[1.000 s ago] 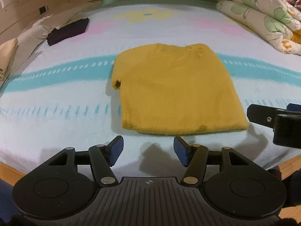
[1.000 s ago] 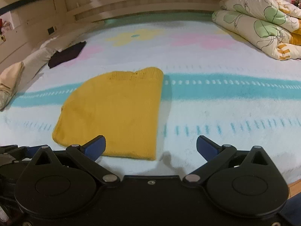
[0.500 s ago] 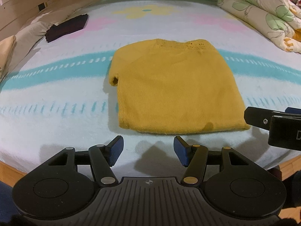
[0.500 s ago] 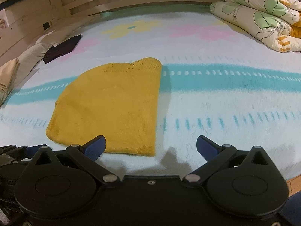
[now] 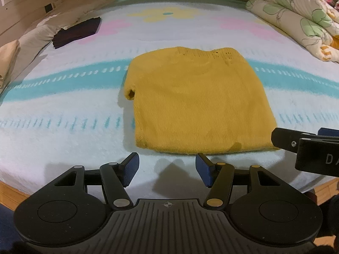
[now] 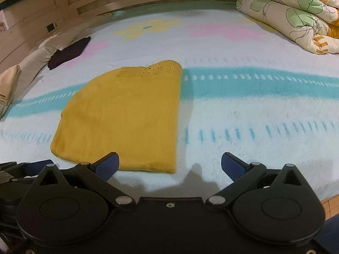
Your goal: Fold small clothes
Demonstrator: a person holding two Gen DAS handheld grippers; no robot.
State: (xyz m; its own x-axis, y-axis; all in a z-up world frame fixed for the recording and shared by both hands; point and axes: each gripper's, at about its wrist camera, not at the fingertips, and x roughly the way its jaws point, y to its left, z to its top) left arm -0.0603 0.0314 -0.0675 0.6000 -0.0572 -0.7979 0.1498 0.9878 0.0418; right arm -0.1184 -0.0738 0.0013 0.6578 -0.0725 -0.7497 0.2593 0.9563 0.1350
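Note:
A yellow knit sweater lies flat and folded on the bed, a sleeve cuff showing at its left edge; it also shows in the right wrist view. My left gripper is open and empty just short of the sweater's near hem. My right gripper is open wide and empty at the sweater's near right corner; its left pad is over the hem. The right gripper's body shows at the right edge of the left wrist view.
The bed has a pale blanket with teal stripes and flowers. A dark folded garment lies far left. A rolled floral duvet sits far right. Beige pillows line the left edge. Wooden headboard behind.
Both grippers have moved a little closer to the bed and sweater, with the view tilting down slightly. The sweater has not moved. Both grippers stay open.

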